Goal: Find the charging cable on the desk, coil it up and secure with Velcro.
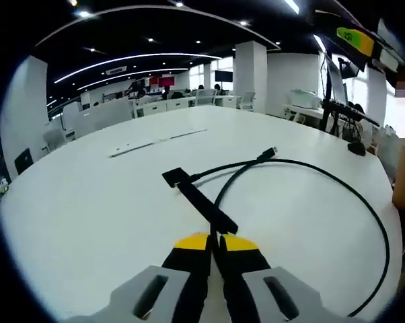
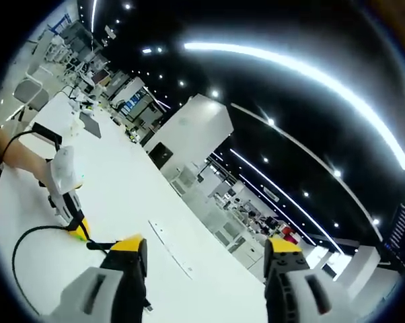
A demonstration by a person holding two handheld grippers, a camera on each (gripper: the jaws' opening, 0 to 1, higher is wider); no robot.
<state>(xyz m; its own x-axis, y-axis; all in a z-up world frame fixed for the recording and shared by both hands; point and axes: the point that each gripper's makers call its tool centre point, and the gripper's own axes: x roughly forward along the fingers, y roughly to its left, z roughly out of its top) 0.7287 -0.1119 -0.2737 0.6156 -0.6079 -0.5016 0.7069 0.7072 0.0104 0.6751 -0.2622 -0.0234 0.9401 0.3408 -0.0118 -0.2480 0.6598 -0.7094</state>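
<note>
On the desk (image 1: 88, 215), left gripper (image 1: 216, 247) pinches the Velcro strap (image 1: 199, 197); cable (image 1: 364, 202) lies in one loose loop, unsecured. Right gripper (image 2: 206, 259) spread, raised.

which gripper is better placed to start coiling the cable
Probably the right gripper: its jaws are open and free. The left gripper is shut on the Velcro strap end of the charging cable, anchoring it.

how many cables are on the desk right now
1. A single black charging cable loops across the white desk, its Velcro-strap end pinched in the left hand-held gripper. Parts may be hidden beyond the frame.
</note>
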